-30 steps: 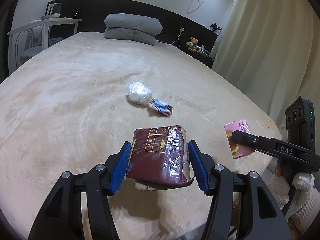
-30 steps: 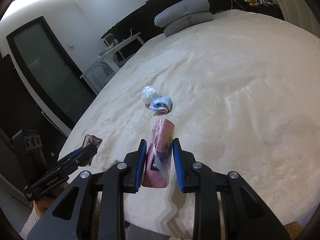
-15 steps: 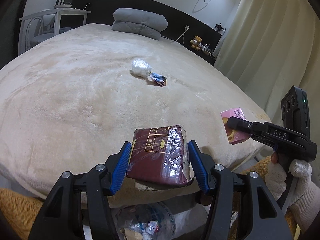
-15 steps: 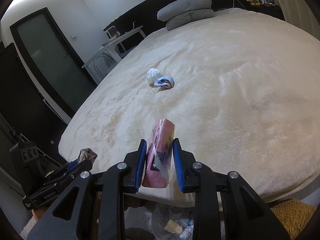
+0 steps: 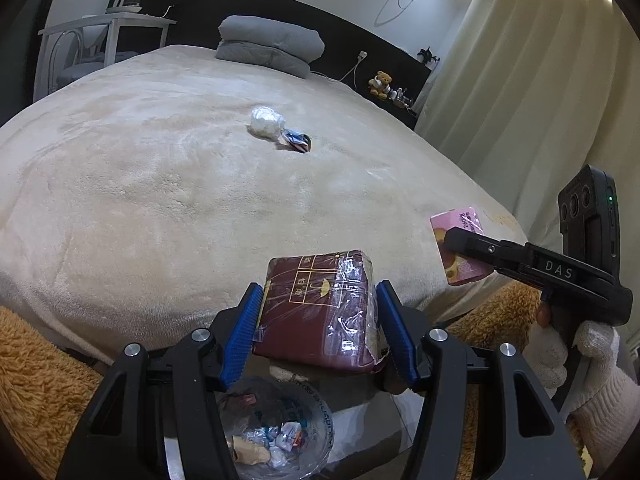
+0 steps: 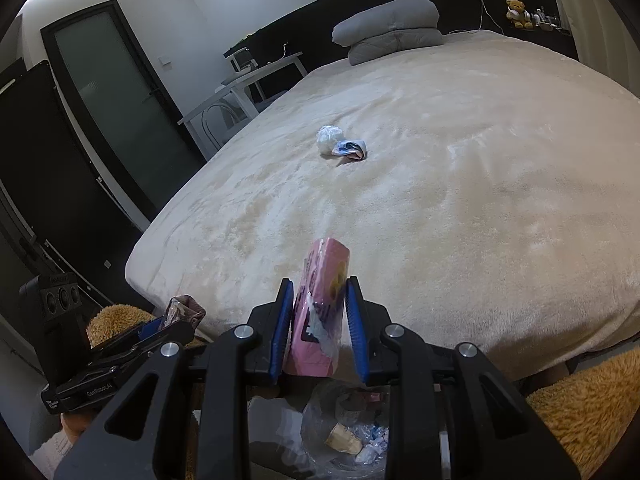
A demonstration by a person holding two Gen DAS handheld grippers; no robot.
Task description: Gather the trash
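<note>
While the left gripper (image 5: 320,336) is clamping a maroon packet (image 5: 318,308) wrapped in clear film between its blue pads (image 5: 244,334), the right gripper (image 6: 320,328) is clamping a pink packet (image 6: 320,308) that is standing upright between its own pads. In the left wrist view the right gripper is also showing at the right edge, with the pink packet at its tip and a hand in a white knit glove (image 5: 560,352) gripping its handle. In the right wrist view the left gripper is showing at the lower left, with the edge of the maroon packet protruding from its tip.

Both grippers are hanging past the foot edge of the bed (image 5: 140,200), which is carrying a beige plush cover. Directly below the grippers, a bin lined with a clear plastic bag (image 5: 280,432) is sitting on the floor; it is holding crumpled wrappers and, in the right wrist view, a paper cup (image 6: 344,436). An orange-brown shaggy rug (image 5: 36,372) is lying on either side of the bin.

Two more pieces of trash are lying on the bed cover, well apart from the grippers: a crumpled white plastic ball (image 5: 266,121) and, touching it, a crumpled blue wrapper (image 5: 296,142). Grey folded pillows (image 5: 272,46) are resting at the head of the bed. A teddy bear (image 5: 381,82) is sitting on a dark shelf beside the curtain (image 5: 520,80).
</note>
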